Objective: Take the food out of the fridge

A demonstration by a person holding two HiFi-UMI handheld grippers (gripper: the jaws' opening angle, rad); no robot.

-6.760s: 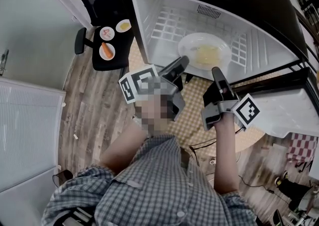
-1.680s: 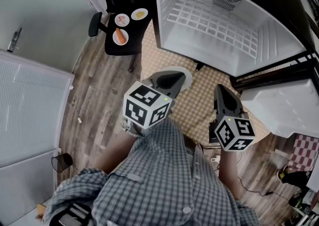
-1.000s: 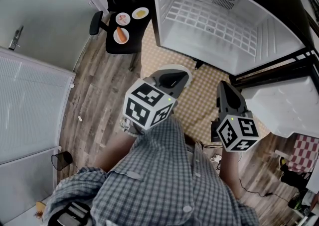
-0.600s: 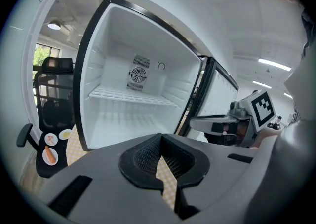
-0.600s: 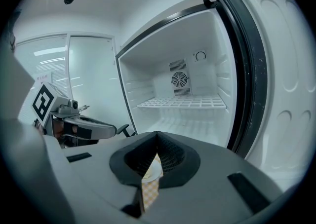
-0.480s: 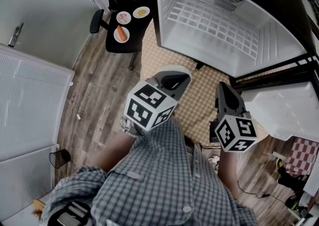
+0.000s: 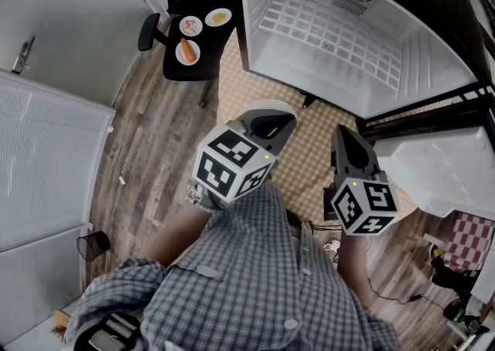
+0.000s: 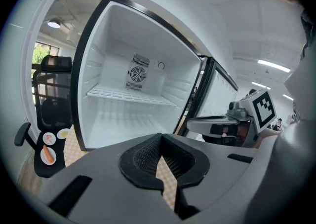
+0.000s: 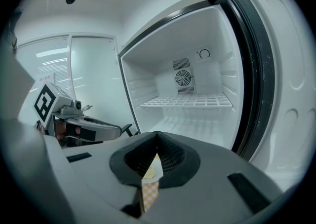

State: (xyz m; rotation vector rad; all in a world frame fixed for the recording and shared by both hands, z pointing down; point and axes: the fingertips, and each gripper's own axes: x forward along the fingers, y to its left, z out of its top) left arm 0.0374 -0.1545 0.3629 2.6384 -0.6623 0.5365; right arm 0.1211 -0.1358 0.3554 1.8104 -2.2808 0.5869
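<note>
The fridge [image 7: 348, 40] stands open and its wire shelf [image 8: 128, 94] and floor are bare. My left gripper [image 7: 272, 119] points at it, jaws shut with nothing between them [image 8: 160, 139]. A white plate rim [image 7: 267, 105] curves just past its tip, over the checkered mat [image 7: 309, 156]; the rest of the plate is hidden under the gripper. My right gripper [image 7: 341, 135] hovers to the right, also shut [image 9: 157, 139]. Through its jaw gap I see a cream sliver above the mat. Three plates of food [image 7: 189, 51] sit on a black chair [image 7: 179, 71].
The fridge door [image 7: 441, 172] hangs open at the right, close to my right gripper. A white cabinet [image 7: 46, 164] and wall bound the left side. A small bin [image 7: 87, 247] stands on the wood floor. Cables and a red checked cloth [image 7: 468, 230] lie at the lower right.
Earlier a plate of food lay in the fridge with both grippers reaching in. The fridge is now empty and both grippers are drawn back. Over the last second they barely move.
</note>
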